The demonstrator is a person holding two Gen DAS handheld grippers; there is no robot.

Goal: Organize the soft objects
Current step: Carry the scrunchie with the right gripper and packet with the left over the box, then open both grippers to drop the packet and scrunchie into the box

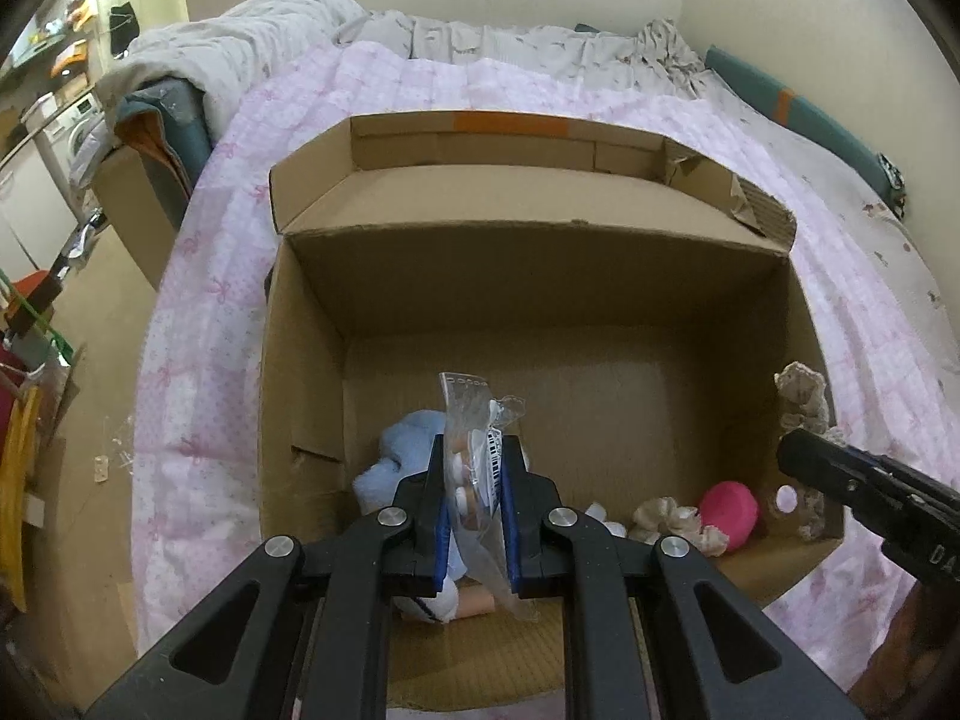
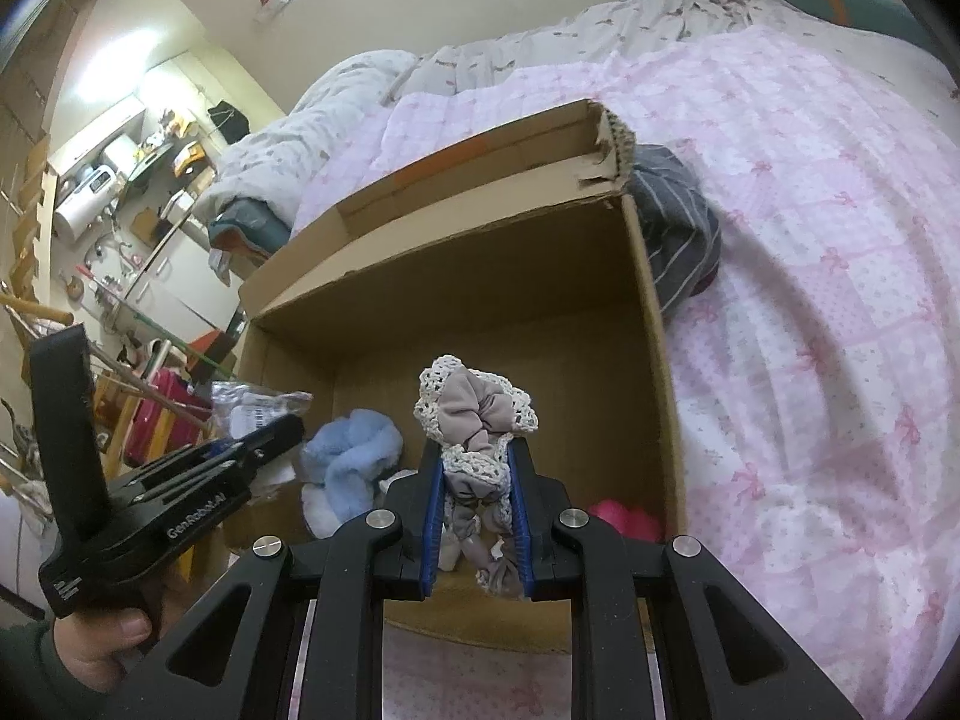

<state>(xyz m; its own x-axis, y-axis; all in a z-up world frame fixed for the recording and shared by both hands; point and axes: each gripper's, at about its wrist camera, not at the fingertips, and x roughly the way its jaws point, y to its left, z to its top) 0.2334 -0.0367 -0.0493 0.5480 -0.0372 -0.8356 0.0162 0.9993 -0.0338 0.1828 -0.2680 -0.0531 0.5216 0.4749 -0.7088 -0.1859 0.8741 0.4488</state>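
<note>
Scrunchie upright in right tool, over box.

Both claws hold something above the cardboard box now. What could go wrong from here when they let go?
1. The left claw grips a slippery clear plastic packet by a narrow part; it may slide out early.
2. The right claw holds its lace-trimmed scrunchie near the right wall of the cardboard box, so it might land on the pink quilt.
3. The lace could snag on the claw's pads at release.
</note>
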